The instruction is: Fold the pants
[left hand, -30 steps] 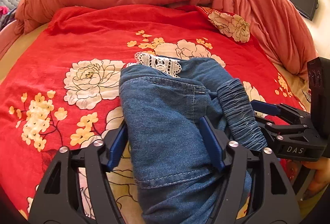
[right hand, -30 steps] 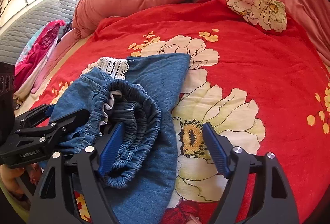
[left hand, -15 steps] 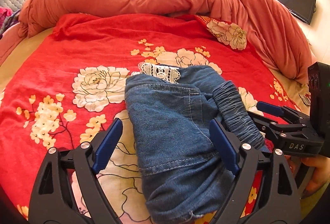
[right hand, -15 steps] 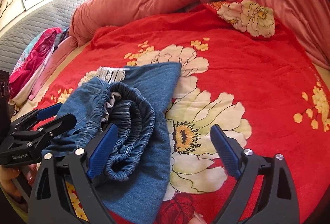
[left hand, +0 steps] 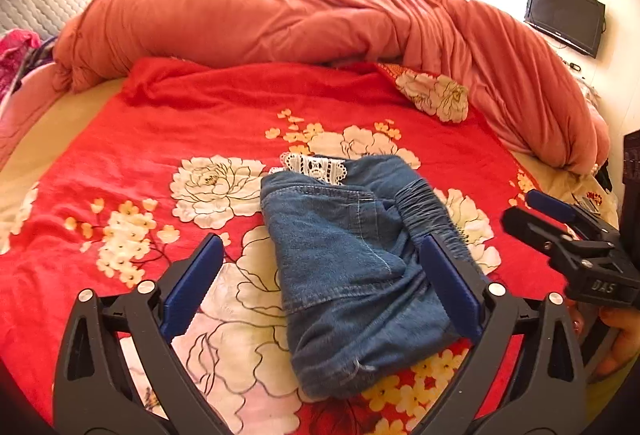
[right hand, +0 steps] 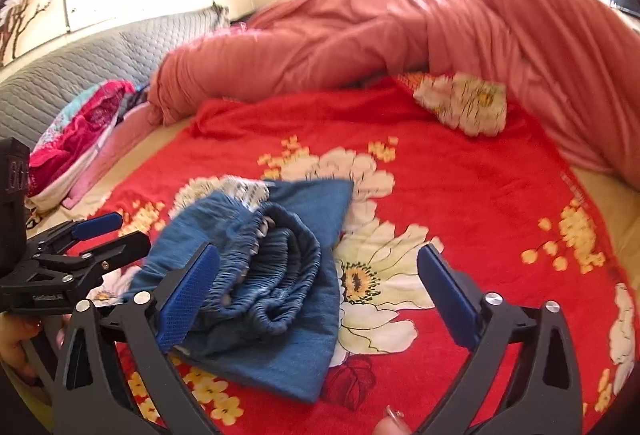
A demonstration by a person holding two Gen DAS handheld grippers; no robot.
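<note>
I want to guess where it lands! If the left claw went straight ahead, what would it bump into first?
Probably the folded jeans on the red flowered blanket. The left claw is opening, nothing gripped, and the denim lies straight ahead between its blue pads.

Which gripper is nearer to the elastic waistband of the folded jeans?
Right. The right gripper, jaws opening, has one blue pad beside the elastic waistband. The left gripper, jaws opening too, frames the denim body of the folded jeans; neither grips cloth.
</note>
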